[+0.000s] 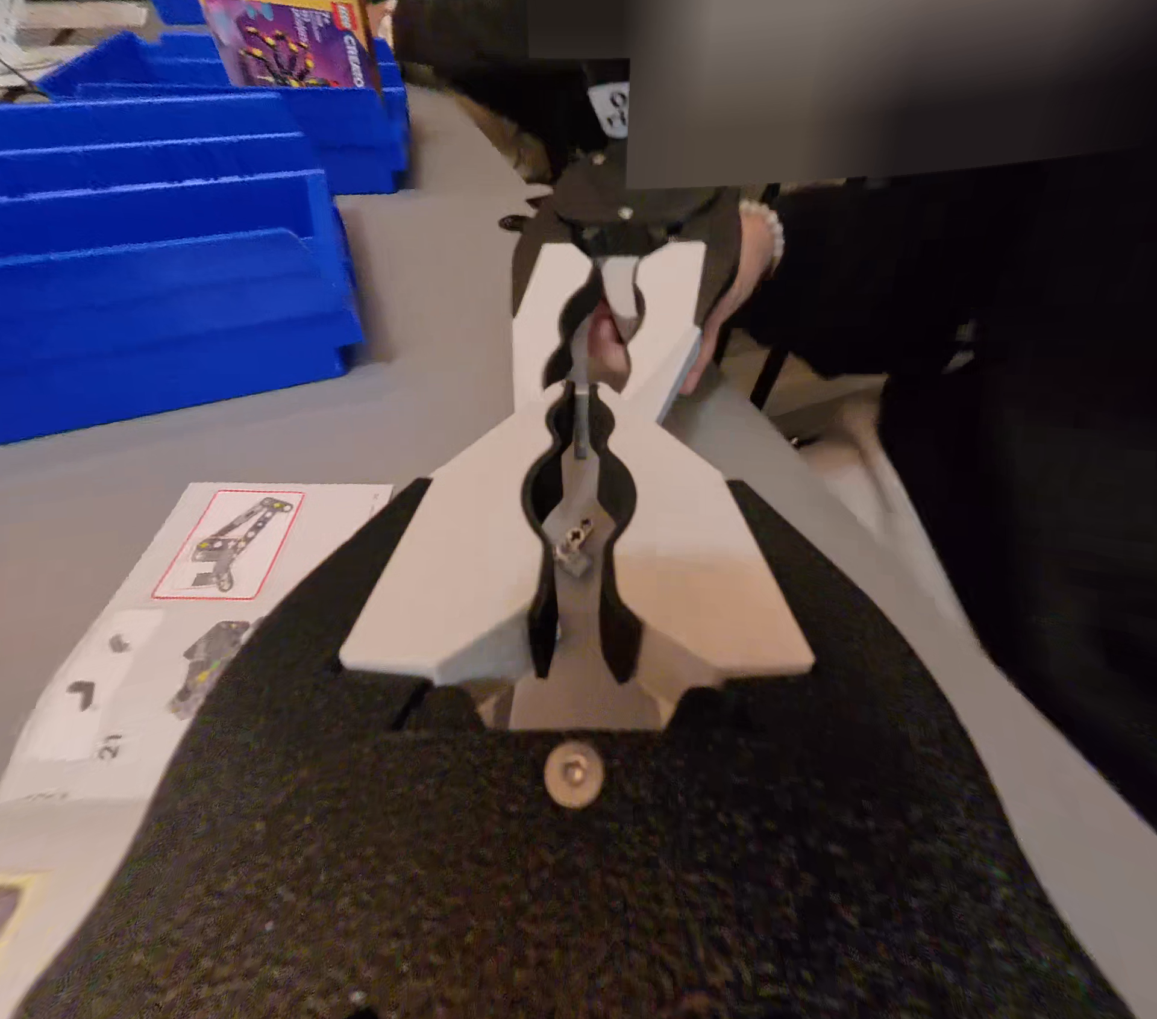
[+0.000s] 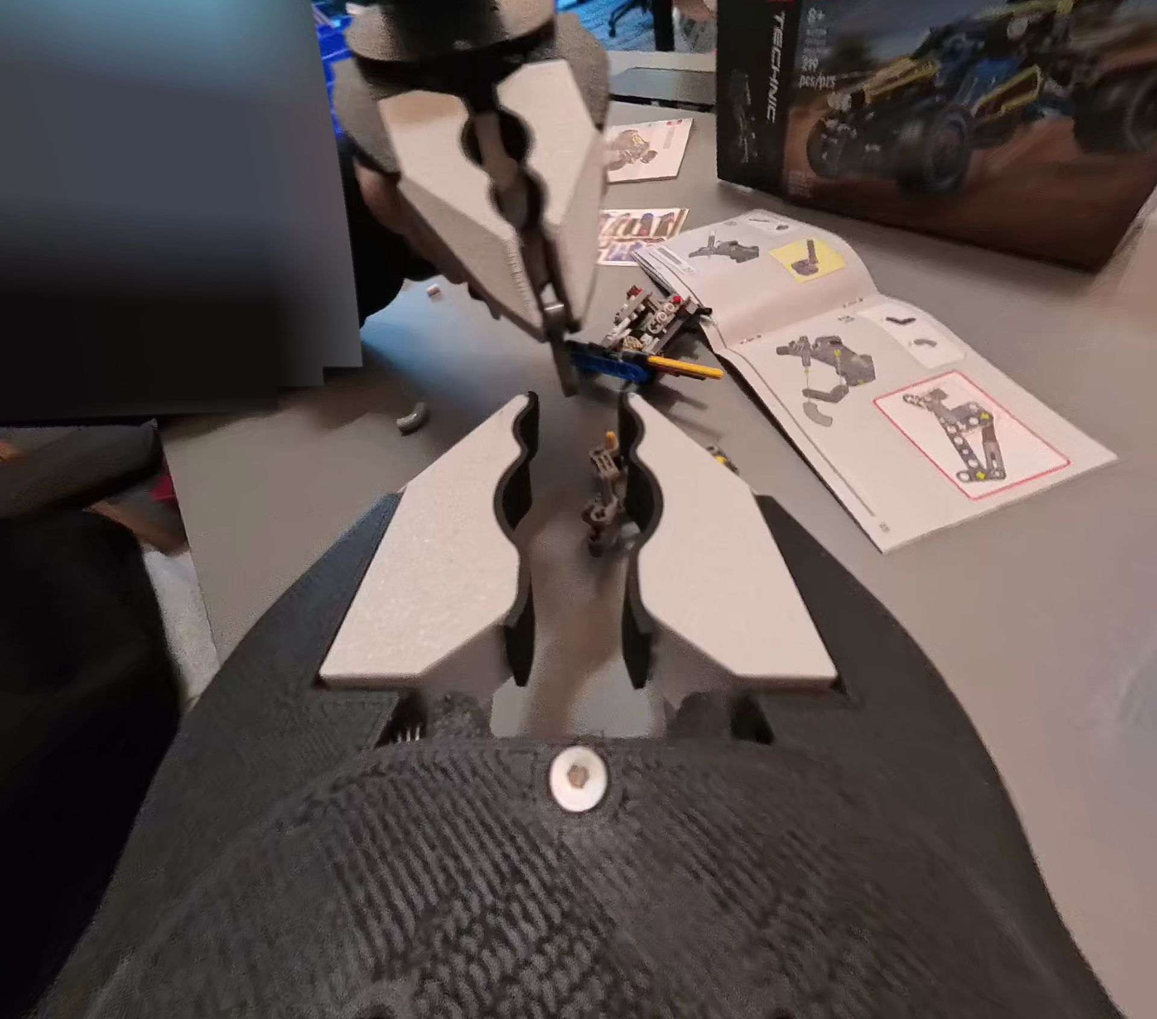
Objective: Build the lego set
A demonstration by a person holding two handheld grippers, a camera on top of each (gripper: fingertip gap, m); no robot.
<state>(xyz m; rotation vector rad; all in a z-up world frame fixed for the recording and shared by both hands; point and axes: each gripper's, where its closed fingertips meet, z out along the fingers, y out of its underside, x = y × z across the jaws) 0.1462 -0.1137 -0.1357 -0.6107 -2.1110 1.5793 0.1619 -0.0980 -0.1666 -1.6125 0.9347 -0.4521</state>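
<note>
My left gripper is shut on a thin grey beam. It also shows in the right wrist view, pointing down with the beam sticking out below its tips. My right gripper is open just under that beam, tip to tip with the left. A small grey piece with a yellow pin shows in its gap close to the right pad; I cannot tell whether they touch. A partly built model with a blue beam and a yellow axle lies on the grey table behind.
An open instruction booklet lies to the right, with a sticker sheet and a set box behind it. Blue bins holding another box stand along one side. A small curved grey piece lies loose. A person's hand holds the right gripper. Only a small space, under 4 cm, lies between the two pairs of fingers. The small curved grey piece is about 15 cm from my right fingertips.
</note>
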